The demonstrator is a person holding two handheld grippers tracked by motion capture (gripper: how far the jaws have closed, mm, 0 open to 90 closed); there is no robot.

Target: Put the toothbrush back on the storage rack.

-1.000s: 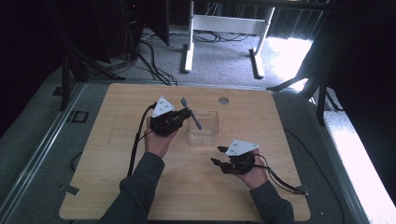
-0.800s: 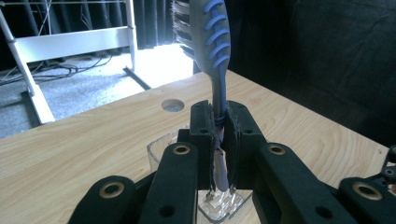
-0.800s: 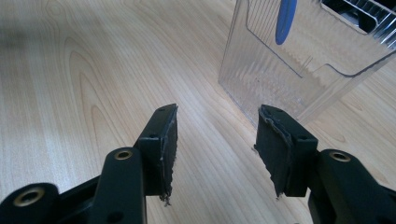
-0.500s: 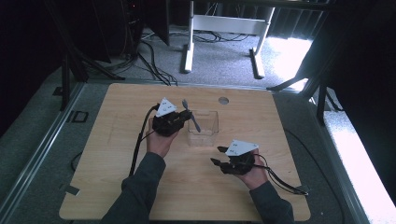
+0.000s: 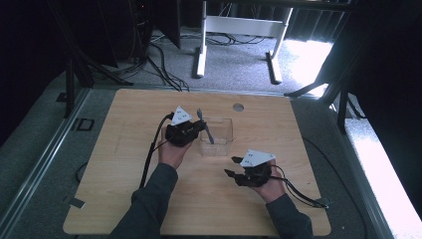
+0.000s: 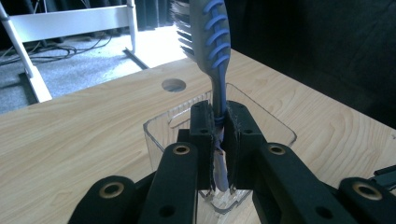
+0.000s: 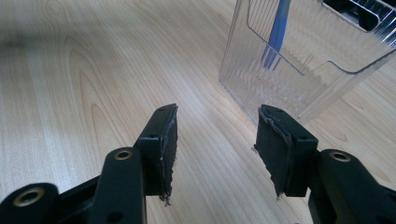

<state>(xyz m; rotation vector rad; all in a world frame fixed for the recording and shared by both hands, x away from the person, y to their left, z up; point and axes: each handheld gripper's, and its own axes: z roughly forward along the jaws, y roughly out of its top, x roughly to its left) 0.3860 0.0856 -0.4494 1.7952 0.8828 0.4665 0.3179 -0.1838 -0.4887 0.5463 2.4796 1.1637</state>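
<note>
A clear plastic holder (image 5: 217, 136) stands near the middle of the wooden table (image 5: 124, 164). My left gripper (image 5: 201, 128) is shut on a grey and blue toothbrush (image 6: 211, 42), brush head up, with the handle's lower end reaching down inside the clear holder (image 6: 168, 126). Through the ribbed wall of the holder (image 7: 299, 70), the right gripper view shows the toothbrush's blue handle (image 7: 276, 39). My right gripper (image 5: 232, 167) rests low over the table, in front and to the right of the holder, open with nothing between its pads (image 7: 167, 144).
A round cable hole (image 5: 238, 107) sits in the tabletop behind the holder. A white desk frame (image 5: 234, 30) and floor cables (image 5: 159, 55) lie beyond the far edge. Black cables trail from both grippers across the table.
My left gripper has edged slightly toward the holder with the toothbrush. The right gripper has not moved.
</note>
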